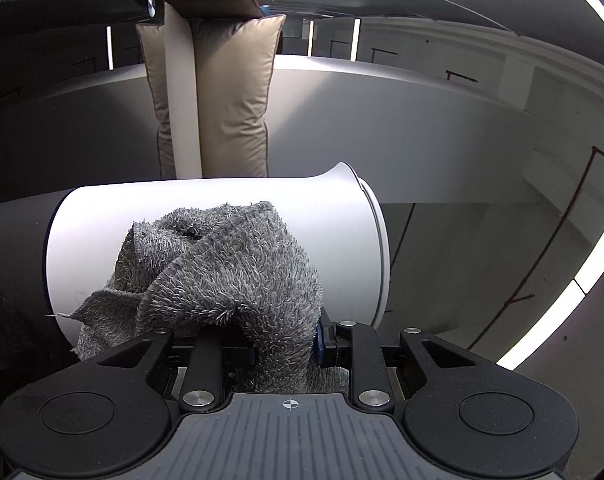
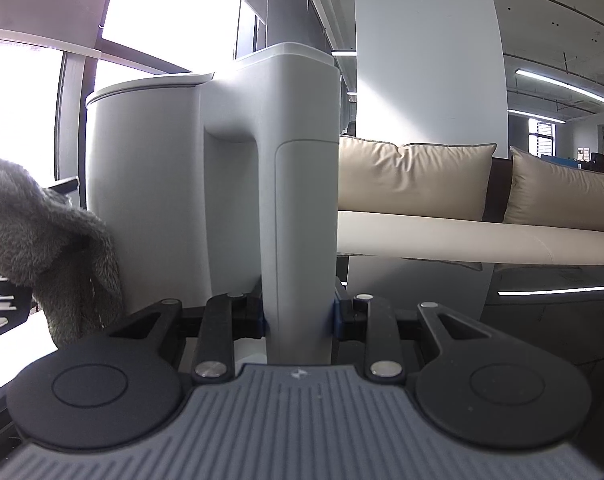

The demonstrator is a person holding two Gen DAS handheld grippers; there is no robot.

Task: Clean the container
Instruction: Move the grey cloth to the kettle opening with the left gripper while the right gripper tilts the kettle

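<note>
Right gripper clamped on the handle of the white container, blue pads tight against both sides of the grip. Container held off the surface, upright in the right wrist view, lying sideways across the frame in the left wrist view. Left gripper pinching a bunched grey cloth, jaws nearly closed, though fingertips mostly buried in the pile. Cloth pressed against the container's outer wall, low on the body. Behind: beige cushions on a pale sofa, bright window, ceiling strip lights.
</note>
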